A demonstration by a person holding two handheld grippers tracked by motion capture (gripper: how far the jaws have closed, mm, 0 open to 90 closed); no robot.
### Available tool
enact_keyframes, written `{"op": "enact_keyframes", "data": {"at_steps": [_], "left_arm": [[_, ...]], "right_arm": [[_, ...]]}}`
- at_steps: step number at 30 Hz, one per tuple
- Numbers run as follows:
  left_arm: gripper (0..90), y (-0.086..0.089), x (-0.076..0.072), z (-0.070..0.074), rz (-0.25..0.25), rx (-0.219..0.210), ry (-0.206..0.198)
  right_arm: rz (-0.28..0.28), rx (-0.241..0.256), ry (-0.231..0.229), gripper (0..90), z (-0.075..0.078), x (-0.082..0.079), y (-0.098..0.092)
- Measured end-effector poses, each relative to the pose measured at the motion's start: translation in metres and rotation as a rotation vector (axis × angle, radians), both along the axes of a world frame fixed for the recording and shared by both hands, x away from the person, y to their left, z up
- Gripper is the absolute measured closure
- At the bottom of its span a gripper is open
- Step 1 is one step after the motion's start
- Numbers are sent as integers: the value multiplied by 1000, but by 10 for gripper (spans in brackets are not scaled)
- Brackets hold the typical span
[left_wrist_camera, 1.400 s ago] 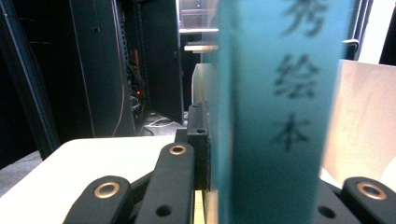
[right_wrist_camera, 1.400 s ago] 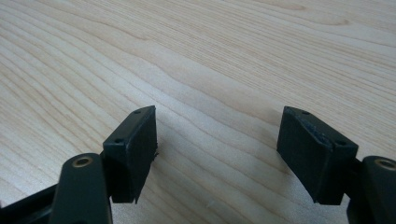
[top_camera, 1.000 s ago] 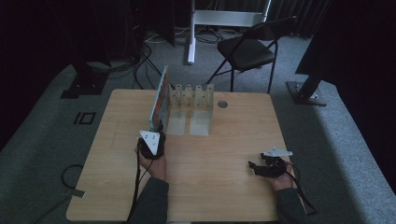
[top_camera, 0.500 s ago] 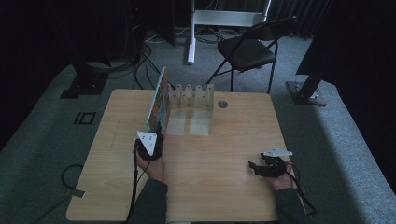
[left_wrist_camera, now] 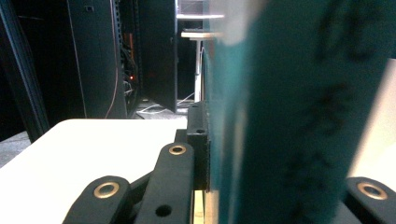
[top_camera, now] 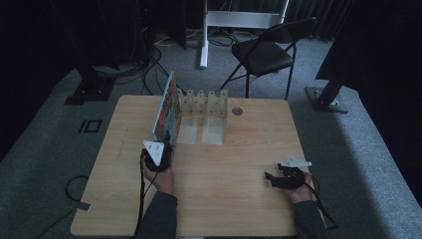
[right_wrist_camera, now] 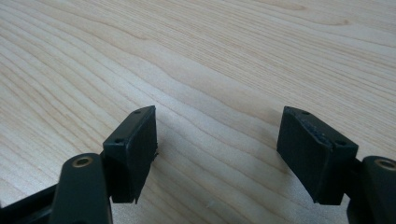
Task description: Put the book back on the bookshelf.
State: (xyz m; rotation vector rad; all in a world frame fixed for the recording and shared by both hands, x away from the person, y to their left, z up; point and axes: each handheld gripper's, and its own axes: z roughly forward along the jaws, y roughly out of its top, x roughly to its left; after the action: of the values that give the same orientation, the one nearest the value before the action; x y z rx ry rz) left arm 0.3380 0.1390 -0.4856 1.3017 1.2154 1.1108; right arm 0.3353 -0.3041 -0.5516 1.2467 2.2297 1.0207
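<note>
Left gripper [top_camera: 164,142] is clamped on the near edge of the thin, colourful picture book [top_camera: 166,107], jaws pressed against both covers; the left gripper view has the teal cover [left_wrist_camera: 299,116] towering right in front of the lens. The book stands upright on its bottom edge, its long axis running straight ahead of that gripper toward the clear plastic slotted rack [top_camera: 205,102] at the far side of the pale wooden table [top_camera: 249,209]. The rack sits just to the right of the book's far end, and whether the two touch is hard to tell in this dim light. That offset is what counts: the book needs carrying rightward and forward to meet a slot. Right gripper [top_camera: 271,180] rests well off to the side, jaws spread wide over bare wood, holding nothing. The left hand [top_camera: 160,178] is clearly the working one.
</note>
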Motion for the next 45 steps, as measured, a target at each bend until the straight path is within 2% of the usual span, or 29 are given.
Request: {"op": "enact_keyframes", "data": {"at_steps": [15, 23, 35, 45], "left_arm": [[789, 3, 0, -1, -3, 3, 1], [764, 3, 1, -6, 7, 24, 29], [635, 1, -4, -7, -4, 56, 21], [568, 7, -9, -7, -46, 42, 73]], "right_arm": [[0, -1, -1, 282, 0, 0, 0], [0, -1, -1, 283, 0, 0, 0], [0, -1, 0, 282, 0, 0, 0], [0, -1, -1, 282, 0, 0, 0]]}}
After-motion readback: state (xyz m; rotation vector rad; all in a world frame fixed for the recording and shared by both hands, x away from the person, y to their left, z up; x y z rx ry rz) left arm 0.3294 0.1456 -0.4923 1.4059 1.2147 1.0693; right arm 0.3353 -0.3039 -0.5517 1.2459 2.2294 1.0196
